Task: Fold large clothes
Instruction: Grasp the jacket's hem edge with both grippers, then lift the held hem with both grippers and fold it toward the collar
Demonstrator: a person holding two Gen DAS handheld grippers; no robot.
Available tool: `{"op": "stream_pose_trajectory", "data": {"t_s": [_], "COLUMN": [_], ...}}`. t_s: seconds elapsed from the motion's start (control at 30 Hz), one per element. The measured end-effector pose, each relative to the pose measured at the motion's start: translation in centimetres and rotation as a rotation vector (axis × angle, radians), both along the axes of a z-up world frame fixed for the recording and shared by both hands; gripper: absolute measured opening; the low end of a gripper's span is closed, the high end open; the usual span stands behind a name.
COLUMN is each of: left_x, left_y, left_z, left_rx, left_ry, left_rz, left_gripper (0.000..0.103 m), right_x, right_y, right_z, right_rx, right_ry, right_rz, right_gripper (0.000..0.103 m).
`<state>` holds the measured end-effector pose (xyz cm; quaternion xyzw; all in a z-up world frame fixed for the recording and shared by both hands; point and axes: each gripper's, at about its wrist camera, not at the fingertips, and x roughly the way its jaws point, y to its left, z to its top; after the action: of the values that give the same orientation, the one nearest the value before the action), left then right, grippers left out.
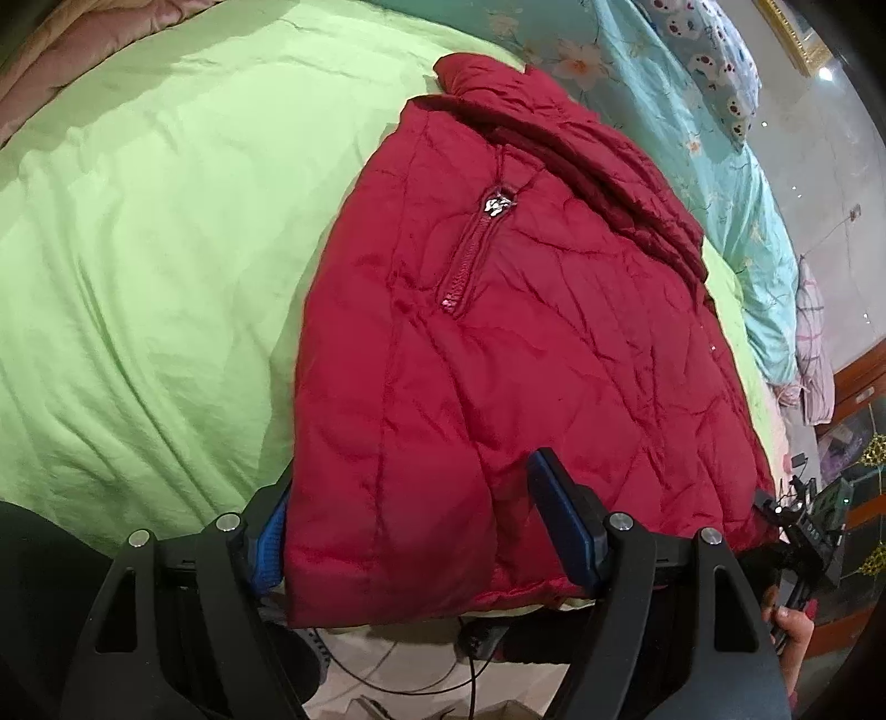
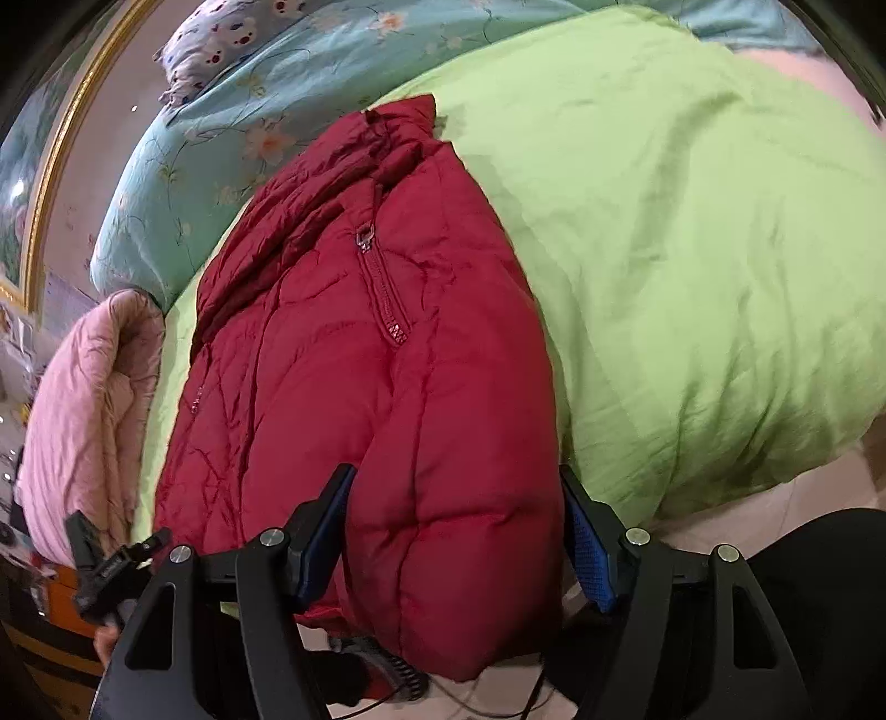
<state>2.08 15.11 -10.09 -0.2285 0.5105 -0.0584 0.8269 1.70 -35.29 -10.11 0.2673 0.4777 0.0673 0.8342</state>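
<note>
1. Lying folded lengthwise on the bed, the red quilted jacket (image 1: 498, 332) (image 2: 360, 387) rests on a light green quilt (image 1: 166, 249) (image 2: 692, 249). Its collar (image 1: 476, 72) (image 2: 398, 116) is at the far end and its hem hangs slightly over the near bed edge.
2. A zipped pocket (image 1: 470, 260) (image 2: 385, 293) faces up on the top layer. The fabric is creased and puffy.
3. Left gripper (image 1: 415, 471): its fingers straddle the near hem at one corner. The jacket fills the gap, one blue pad (image 1: 565, 526) lies against the cloth and the other is partly hidden behind the jacket's edge. Whether the pads squeeze the cloth or merely touch it cannot be told.
4. Right gripper (image 2: 457, 471): set over the other near corner, with a thick fold bulging between its fingers. One blue pad (image 2: 590, 548) sits just beside the fold's outer edge. Clamped or released cannot be told here either.
5. Surroundings: a teal floral cover (image 1: 664, 99) (image 2: 194, 155) lies beyond the green quilt, with a bear-print pillow (image 1: 714, 55) (image 2: 232, 39) on it. A pink quilt (image 2: 83, 387) is bunched beside the jacket.
</note>
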Motion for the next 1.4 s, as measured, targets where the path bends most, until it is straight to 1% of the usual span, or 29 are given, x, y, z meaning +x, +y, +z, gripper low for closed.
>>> {"op": "stream_pose_trajectory", "data": {"t_s": [0.03,0.07,0.1,0.13,0.17,0.2,0.23,0.27,0.3,0.33,0.37,0.43,0.5,0.53,0.57,0.63,0.67,0.7,0.73,0.77,0.8,0.83,0.9,1.0,1.07,1.17,1.3,1.4], "left_x": [-0.1,-0.1,-0.2,-0.3,-0.5,-0.6,-1.0,-1.1,-1.1,-1.0,-0.9,-0.8,-1.0,-1.0,-1.1,-1.0,-1.0,-0.9,-0.9,-0.9,-0.9,-0.9,-1.0,-0.9,-0.7,0.1,1.4,2.8], "left_y": [-0.2,-0.4,-0.6,-0.6,-0.6,-0.5,-0.5,-0.5,-0.5,-0.5,-0.5,-0.5,-0.4,-0.3,-0.2,0.0,-0.1,-0.4,-0.8,-1.2,-1.6,-1.8,-2.3,-2.4,-2.5,-2.9,-3.4,-3.4], "left_z": [0.1,0.2,0.3,0.5,0.8,1.2,1.6,1.8,1.7,1.3,1.0,0.6,0.4,0.2,-0.1,-0.8,-0.8,-0.6,-0.4,-0.3,0.0,0.3,1.3,3.1,4.5,6.6,8.9,10.2], "left_rx": [0.005,0.011,0.018,0.021,0.019,0.015,0.01,0.015,0.026,0.036,0.037,0.039,0.037,0.032,0.027,-0.011,-0.016,-0.019,-0.016,-0.008,0.002,0.011,0.031,0.024,0.018,0.02,0.051,0.058], "left_ry": [-0.008,-0.012,-0.017,-0.025,-0.037,-0.056,-0.081,-0.087,-0.083,-0.062,-0.044,-0.012,-0.001,0.009,0.022,0.043,0.041,0.03,0.022,0.015,0.002,-0.009,-0.037,-0.094,-0.136,-0.194,-0.263,-0.303], "left_rz": [-0.006,-0.011,-0.018,-0.019,-0.018,-0.017,-0.018,-0.019,-0.017,-0.015,-0.015,-0.01,-0.002,0.007,0.014,0.019,0.016,0.004,-0.013,-0.035,-0.048,-0.054,-0.072,-0.09,-0.095,-0.097,-0.09,-0.09], "left_gripper": [0.068,0.063,0.056,0.05,0.048,0.047,0.047,0.047,0.047,0.048,0.049,0.058,0.059,0.066,0.07,0.071,0.07,0.055,0.036,0.029,0.021,0.017,0.014,0.011,0.011,0.01,0.01,0.01], "right_x": [0.0,0.0,0.0,0.0,-0.1,-0.2,-0.3,-0.5,-0.6,-0.6,-0.6,-0.4,-0.5,-0.6,-0.7,-0.8,-0.8,-0.8,-0.8,-0.8,-0.8,-0.7,-0.7,-0.6,-0.5,-0.4,0.4,1.3], "right_y": [0.1,0.5,0.7,1.0,1.4,1.7,2.0,2.4,2.4,2.5,2.4,2.2,2.1,2.1,2.1,1.9,1.9,1.9,2.0,2.1,2.2,2.4,2.5,2.0,1.6,1.6,2.2,2.4], "right_z": [-0.1,-0.1,-0.1,0.0,0.1,0.3,0.5,1.0,1.1,1.2,1.2,0.6,0.3,0.2,0.1,0.0,-0.2,-0.2,-0.3,-0.2,-0.1,0.1,0.9,2.2,3.2,5.0,7.2,8.4], "right_rx": [0.002,-0.006,-0.013,-0.029,-0.052,-0.067,-0.083,-0.091,-0.089,-0.081,-0.07,-0.048,-0.041,-0.04,-0.038,-0.031,-0.027,-0.029,-0.036,-0.039,-0.038,-0.04,-0.035,0.027,0.074,0.112,0.12,0.126], "right_ry": [0.002,0.004,0.004,0.005,0.0,-0.004,-0.015,-0.037,-0.047,-0.054,-0.052,-0.037,-0.027,-0.025,-0.023,-0.016,-0.014,-0.014,-0.012,-0.016,-0.022,-0.03,-0.052,-0.095,-0.135,-0.208,-0.28,-0.318], "right_rz": [0.006,0.018,0.025,0.03,0.039,0.047,0.056,0.063,0.066,0.069,0.07,0.069,0.065,0.066,0.065,0.062,0.061,0.063,0.065,0.067,0.071,0.082,0.096,0.092,0.087,0.087,0.102,0.106], "right_gripper": [0.072,0.071,0.069,0.066,0.056,0.05,0.047,0.044,0.044,0.045,0.047,0.047,0.047,0.048,0.048,0.05,0.05,0.049,0.046,0.04,0.031,0.028,0.022,0.019,0.018,0.017,0.017,0.017]}}
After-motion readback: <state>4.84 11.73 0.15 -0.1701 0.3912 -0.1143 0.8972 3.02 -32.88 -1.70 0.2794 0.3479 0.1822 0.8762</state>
